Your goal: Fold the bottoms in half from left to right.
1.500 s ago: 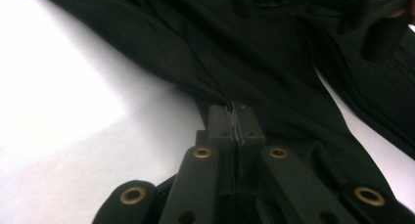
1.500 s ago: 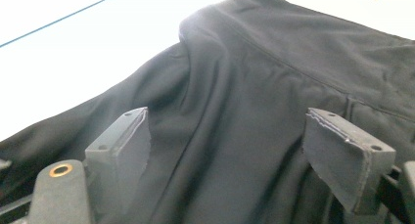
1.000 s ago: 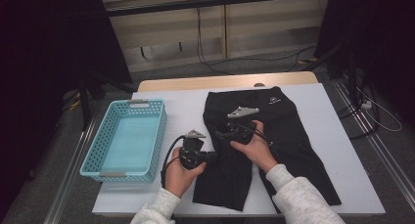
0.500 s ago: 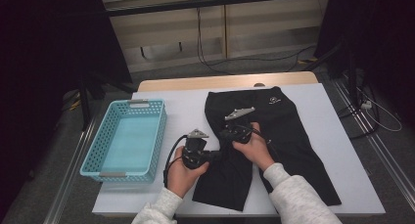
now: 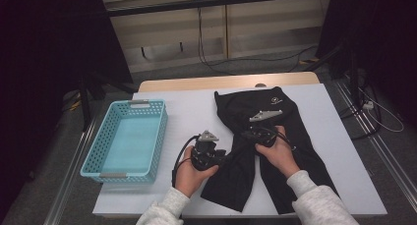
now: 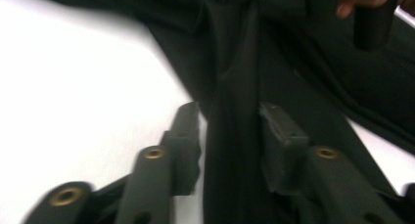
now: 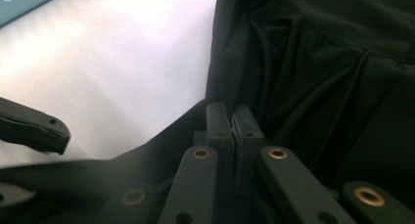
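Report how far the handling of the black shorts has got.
Done: the black shorts lie spread on the white table. In hand: the right gripper is shut on their fabric; the left gripper has just been opening, a fold between its jaws, pads apart. Left: the blue basket holds nothing yet.

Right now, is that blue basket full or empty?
Empty. The high view looks straight into the blue basket, and its pale bottom is bare; the black shorts lie on the table beside it.

Grey fleece sleeves (image 5: 314, 205); black grippers with brass rivets (image 7: 277, 153), grey plates (image 5: 265, 115).
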`<action>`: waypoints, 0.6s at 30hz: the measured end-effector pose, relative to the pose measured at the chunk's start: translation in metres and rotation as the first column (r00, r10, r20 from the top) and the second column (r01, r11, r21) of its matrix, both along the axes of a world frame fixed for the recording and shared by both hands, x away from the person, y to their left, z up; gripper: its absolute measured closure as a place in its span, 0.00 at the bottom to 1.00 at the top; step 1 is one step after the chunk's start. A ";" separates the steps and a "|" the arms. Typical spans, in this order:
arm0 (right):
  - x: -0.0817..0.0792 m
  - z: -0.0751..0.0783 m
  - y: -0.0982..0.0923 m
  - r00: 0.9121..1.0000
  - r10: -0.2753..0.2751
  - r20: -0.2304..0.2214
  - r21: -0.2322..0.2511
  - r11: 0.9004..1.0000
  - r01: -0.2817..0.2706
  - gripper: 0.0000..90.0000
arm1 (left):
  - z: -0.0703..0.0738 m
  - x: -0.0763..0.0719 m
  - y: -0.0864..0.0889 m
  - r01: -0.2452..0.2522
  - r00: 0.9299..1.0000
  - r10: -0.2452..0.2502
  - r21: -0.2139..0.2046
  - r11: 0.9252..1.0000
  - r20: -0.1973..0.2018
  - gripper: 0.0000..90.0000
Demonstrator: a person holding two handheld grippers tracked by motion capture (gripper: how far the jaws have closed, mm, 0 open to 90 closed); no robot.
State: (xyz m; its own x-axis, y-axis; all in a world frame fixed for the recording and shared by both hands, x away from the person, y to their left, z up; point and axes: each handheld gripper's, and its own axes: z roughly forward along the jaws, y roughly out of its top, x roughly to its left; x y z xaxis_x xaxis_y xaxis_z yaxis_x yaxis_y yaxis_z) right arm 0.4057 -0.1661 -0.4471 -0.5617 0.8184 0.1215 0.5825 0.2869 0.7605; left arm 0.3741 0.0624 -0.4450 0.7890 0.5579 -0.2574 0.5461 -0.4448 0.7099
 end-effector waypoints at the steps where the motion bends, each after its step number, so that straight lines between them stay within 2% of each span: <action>1: 0.000 0.000 0.000 1.000 -0.006 0.002 0.004 1.000 0.006 0.98 | 0.000 -0.001 0.000 0.008 1.000 -0.008 -0.008 1.000 -0.001 0.62; 3: 0.001 -0.002 0.002 1.000 -0.010 -0.003 0.013 1.000 0.010 0.98 | -0.002 -0.003 -0.001 0.016 1.000 -0.016 0.008 1.000 0.005 0.59; 5: 0.003 -0.003 0.002 1.000 -0.015 -0.010 0.032 0.999 0.015 0.98 | -0.005 -0.004 -0.001 0.032 0.999 -0.032 0.009 0.999 -0.025 0.58; 7: 0.004 -0.005 0.002 0.999 -0.033 -0.012 0.036 0.999 0.033 0.98 | -0.007 -0.004 -0.002 0.036 0.999 -0.036 0.028 0.999 -0.029 0.59; 8: 0.005 -0.006 0.002 0.999 -0.031 -0.016 0.040 0.999 0.031 0.98 | -0.008 -0.004 -0.001 0.035 0.999 -0.034 0.045 0.998 -0.030 0.65; 9: 0.005 -0.006 0.002 0.999 -0.033 -0.016 0.046 0.998 0.034 0.97 | -0.009 -0.004 0.000 0.030 0.999 -0.029 0.044 0.999 -0.028 0.68; 10: 0.006 -0.006 0.001 0.999 -0.038 -0.018 0.050 0.998 0.038 0.97 | -0.009 -0.003 0.001 0.044 0.998 -0.042 0.042 0.998 -0.045 0.74; 12: 0.006 -0.006 0.000 0.999 -0.045 -0.018 0.054 0.997 0.046 0.97 | -0.009 -0.003 0.002 0.050 0.998 -0.048 0.049 0.998 -0.048 0.87; 13: 0.006 -0.006 0.000 0.999 -0.046 -0.018 0.056 0.997 0.047 0.97 | -0.009 -0.002 0.002 0.052 0.996 -0.049 0.042 0.998 -0.068 0.95; 15: 0.006 -0.005 -0.001 0.999 -0.047 -0.016 0.046 0.998 0.048 0.97 | -0.006 -0.001 0.004 0.038 0.996 -0.035 0.036 0.999 -0.077 0.97; 16: 0.005 -0.005 -0.002 0.999 -0.050 -0.011 0.047 0.998 0.050 0.97 | -0.005 -0.001 0.005 0.033 0.995 -0.031 0.026 0.999 -0.090 0.98; 18: 0.002 -0.003 -0.007 0.998 -0.058 -0.012 0.049 0.997 0.059 0.97 | -0.002 0.000 0.007 0.025 0.996 -0.025 0.000 1.000 -0.091 0.98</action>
